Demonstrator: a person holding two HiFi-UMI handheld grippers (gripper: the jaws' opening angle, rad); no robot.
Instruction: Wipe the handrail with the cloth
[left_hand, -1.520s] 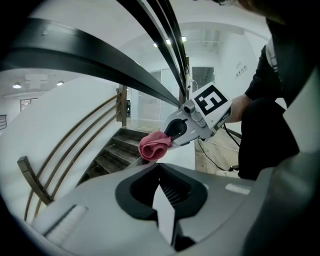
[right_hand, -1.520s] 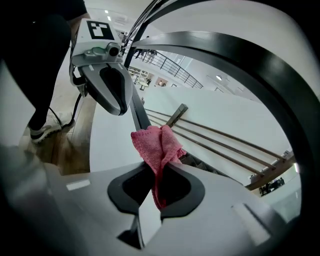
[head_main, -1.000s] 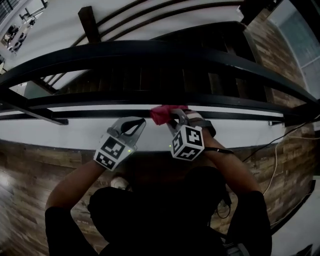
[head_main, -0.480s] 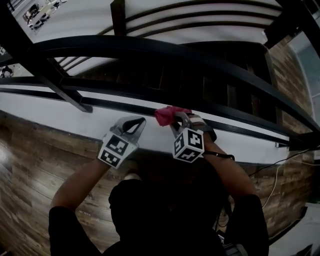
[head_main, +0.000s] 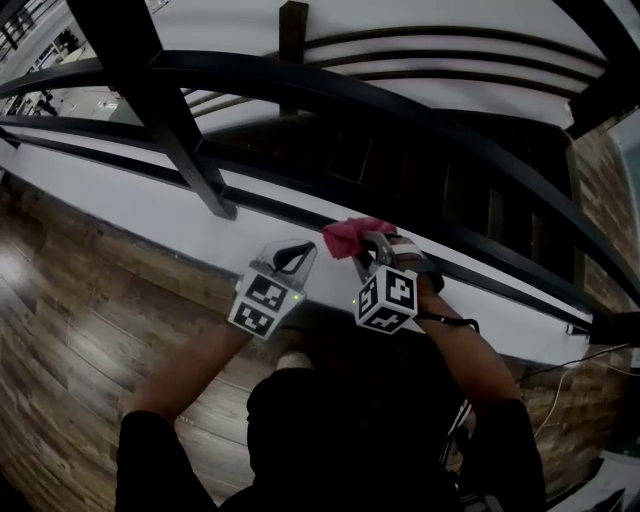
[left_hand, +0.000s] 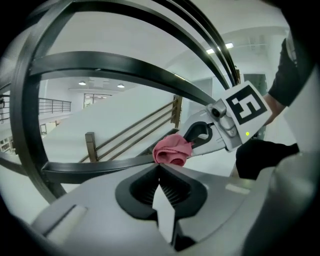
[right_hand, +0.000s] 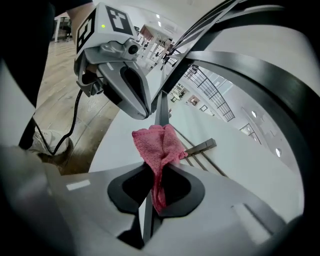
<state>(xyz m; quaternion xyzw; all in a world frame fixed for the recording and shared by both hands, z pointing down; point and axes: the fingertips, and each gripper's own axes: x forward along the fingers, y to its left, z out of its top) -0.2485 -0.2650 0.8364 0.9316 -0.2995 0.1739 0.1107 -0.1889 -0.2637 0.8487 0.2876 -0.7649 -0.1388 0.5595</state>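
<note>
Your left gripper (head_main: 296, 252) is held out ahead on a bent arm, its jaws pressed together with nothing between them. Your right gripper (head_main: 364, 244) sits just beside it at about the same height, not touching it. Its jaws are clamped on a pink cloth (right_hand: 158, 144) that bunches out past the tips.

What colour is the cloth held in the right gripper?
The woven cloth is pinkish red, clearest in the right gripper view.

Jaws together on left gripper (left_hand: 159, 166) — beyond, right gripper (left_hand: 194, 142) holds pink cloth (left_hand: 171, 150) against dark handrail (left_hand: 92, 169).
</note>
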